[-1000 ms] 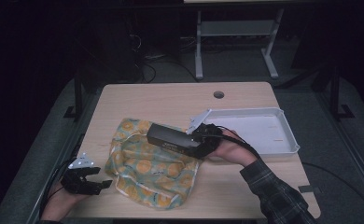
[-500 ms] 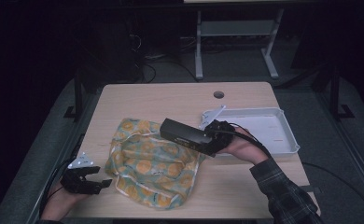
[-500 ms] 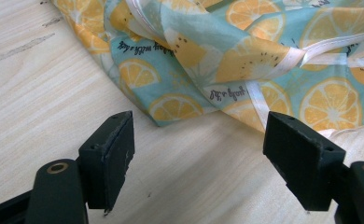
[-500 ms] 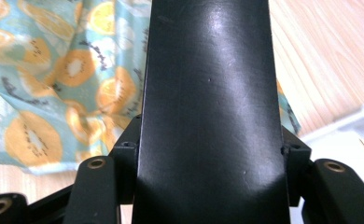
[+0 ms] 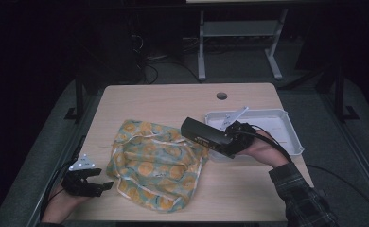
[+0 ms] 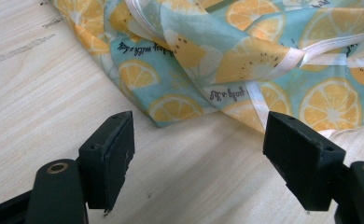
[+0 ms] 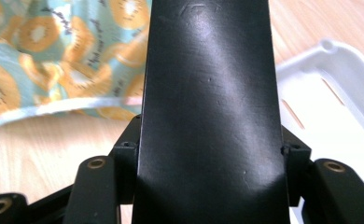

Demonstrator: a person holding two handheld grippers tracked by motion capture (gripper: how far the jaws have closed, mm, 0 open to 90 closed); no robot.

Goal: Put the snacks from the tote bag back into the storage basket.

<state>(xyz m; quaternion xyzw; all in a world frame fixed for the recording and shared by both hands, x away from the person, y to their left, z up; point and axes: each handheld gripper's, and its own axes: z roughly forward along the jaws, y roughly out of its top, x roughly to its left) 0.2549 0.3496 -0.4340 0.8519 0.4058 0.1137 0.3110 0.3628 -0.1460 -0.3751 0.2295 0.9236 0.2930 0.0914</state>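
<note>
Black box (image 5: 205,135), long and rigid, is clamped at one end by the right gripper (image 5: 233,138), held off the table (image 5: 163,97) btwn fruit-print cloth (image 5: 156,163) and white tray (image 5: 286,132). Prob. smooth, end-heavy; a mid-length grip is judged steadier. Left gripper (image 6: 199,158) is seen wide open, empty, just beside cloth's edge.

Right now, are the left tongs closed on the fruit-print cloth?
No, the left tongs stand wide open over bare table, with the cloth lying just beyond their tips, untouched.
</note>
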